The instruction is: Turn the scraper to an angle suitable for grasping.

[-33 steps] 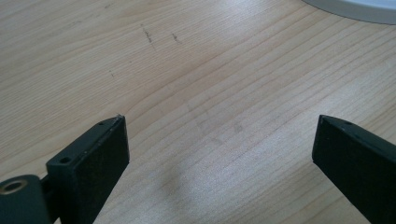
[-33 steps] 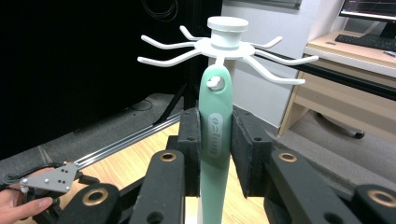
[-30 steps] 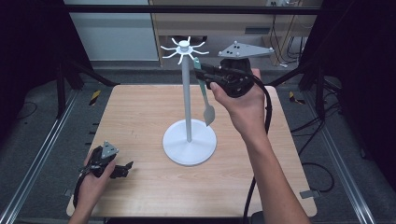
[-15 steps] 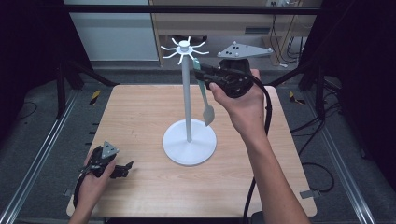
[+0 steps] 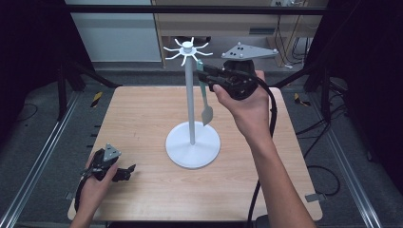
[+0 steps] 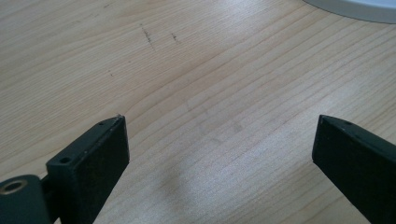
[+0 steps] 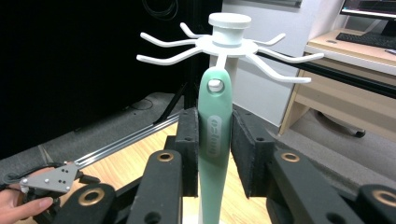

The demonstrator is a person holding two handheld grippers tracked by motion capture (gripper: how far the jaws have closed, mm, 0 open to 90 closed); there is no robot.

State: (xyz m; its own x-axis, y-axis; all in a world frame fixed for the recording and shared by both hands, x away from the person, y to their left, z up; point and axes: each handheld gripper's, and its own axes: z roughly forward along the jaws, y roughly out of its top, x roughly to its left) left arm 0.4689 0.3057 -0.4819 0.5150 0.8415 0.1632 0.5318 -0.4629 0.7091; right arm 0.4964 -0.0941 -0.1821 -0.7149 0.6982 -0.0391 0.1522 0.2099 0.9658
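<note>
A white hook stand (image 5: 190, 99) rises from a round base at the middle of the wooden table (image 5: 142, 114). A pale green spatula (image 5: 206, 107) hangs from one of its hooks, the hook tip through the hole in its handle (image 7: 215, 135). My right gripper (image 5: 203, 76) is raised beside the stand's top (image 7: 229, 28). Its jaws have just been opening a little, and its pads (image 7: 189, 149) still lie against both sides of the handle. My left gripper (image 5: 124, 172) rests low on the table at the front left. It is open with only bare wood between its jaws (image 6: 219, 135).
The edge of the stand's white base (image 6: 355, 8) lies beyond the left gripper. Metal rails (image 5: 43, 152) run along both sides of the table. A desk (image 7: 359, 51) and dark frame posts (image 5: 62, 90) stand behind it.
</note>
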